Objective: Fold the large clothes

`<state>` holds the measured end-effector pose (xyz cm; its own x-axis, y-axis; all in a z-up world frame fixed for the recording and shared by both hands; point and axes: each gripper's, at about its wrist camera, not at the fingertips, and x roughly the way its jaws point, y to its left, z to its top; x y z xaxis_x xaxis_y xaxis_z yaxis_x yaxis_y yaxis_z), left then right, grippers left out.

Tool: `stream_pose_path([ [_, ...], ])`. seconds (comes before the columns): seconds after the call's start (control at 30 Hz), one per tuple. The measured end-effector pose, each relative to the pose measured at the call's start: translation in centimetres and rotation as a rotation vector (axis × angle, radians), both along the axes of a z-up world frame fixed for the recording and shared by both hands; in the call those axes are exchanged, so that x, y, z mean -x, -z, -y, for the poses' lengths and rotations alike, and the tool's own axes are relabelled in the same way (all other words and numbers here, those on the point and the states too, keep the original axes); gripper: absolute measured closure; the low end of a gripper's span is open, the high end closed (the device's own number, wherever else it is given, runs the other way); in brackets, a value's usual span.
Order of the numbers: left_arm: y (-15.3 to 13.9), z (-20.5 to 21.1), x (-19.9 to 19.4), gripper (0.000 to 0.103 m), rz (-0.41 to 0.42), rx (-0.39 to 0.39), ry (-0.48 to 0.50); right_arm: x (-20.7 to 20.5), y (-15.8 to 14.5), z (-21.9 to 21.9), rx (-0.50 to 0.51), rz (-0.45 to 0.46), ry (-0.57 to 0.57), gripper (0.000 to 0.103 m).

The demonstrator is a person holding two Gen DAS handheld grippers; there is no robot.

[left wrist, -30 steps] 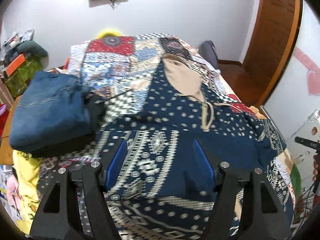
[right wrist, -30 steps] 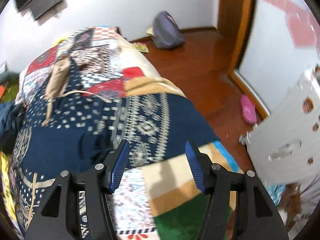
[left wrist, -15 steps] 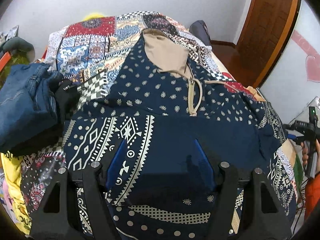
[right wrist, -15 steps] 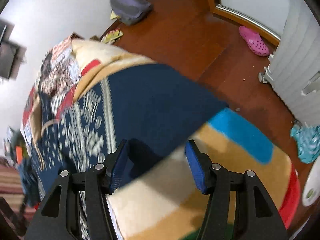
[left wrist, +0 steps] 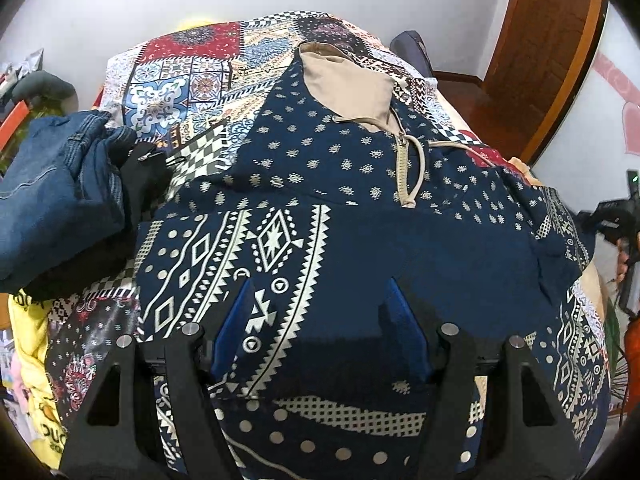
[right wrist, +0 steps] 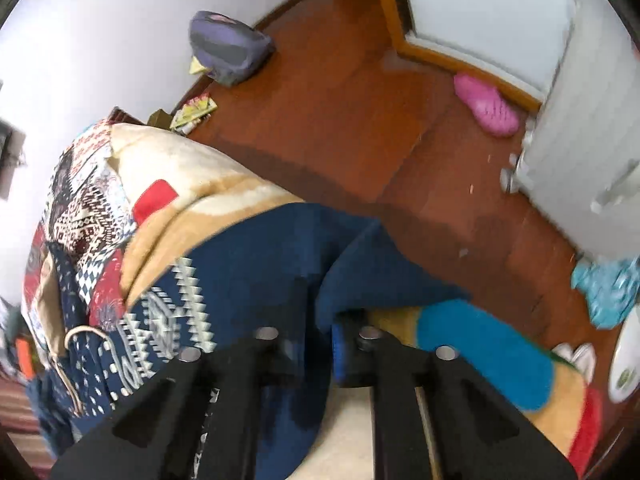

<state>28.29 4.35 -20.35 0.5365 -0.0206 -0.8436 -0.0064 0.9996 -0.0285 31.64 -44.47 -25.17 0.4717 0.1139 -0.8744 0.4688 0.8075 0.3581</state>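
Observation:
A navy patterned hoodie [left wrist: 344, 216] with a beige hood lining and drawstrings lies spread on the patchwork bed cover [left wrist: 188, 80]. My left gripper [left wrist: 320, 320] is open just above the hoodie's lower body, holding nothing. My right gripper [right wrist: 320, 336] is shut on the hoodie's navy sleeve [right wrist: 320, 264] at the bed's right edge, and the cloth folds over the jaws. The right gripper also shows in the left wrist view [left wrist: 624, 220] at the far right.
Folded blue jeans [left wrist: 52, 192] and a black garment lie on the bed's left side, with a yellow cloth [left wrist: 28, 340] below. Right of the bed is wooden floor with a grey bag [right wrist: 228, 48], a pink slipper [right wrist: 486, 104] and a white cabinet [right wrist: 592, 152].
My right gripper closed on the hoodie's sleeve, having been open half a second ago. My left gripper moved lower and closer over the hoodie's body and stays open.

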Motion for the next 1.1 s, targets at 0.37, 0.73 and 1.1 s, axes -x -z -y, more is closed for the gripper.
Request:
stream_pose_path([
  [0.37, -2.6, -0.5, 1.4, 0.036, 0.056, 0.024, -0.003, 3.0, -14.5, -11.8, 0.242, 0.348, -0.364, 0.096],
  [0.73, -4.1, -0.7, 4.2, 0.036, 0.084, -0.009, 0.029, 4.7, -10.0, -23.2, 0.062, 0.199, -0.686, 0.095],
  [1.1, -2.3, -1.2, 5.6, 0.036, 0.048, -0.003, 0.036, 7.0, -4.1, -25.7, 0.068, -0.077, -0.785, 0.077],
])
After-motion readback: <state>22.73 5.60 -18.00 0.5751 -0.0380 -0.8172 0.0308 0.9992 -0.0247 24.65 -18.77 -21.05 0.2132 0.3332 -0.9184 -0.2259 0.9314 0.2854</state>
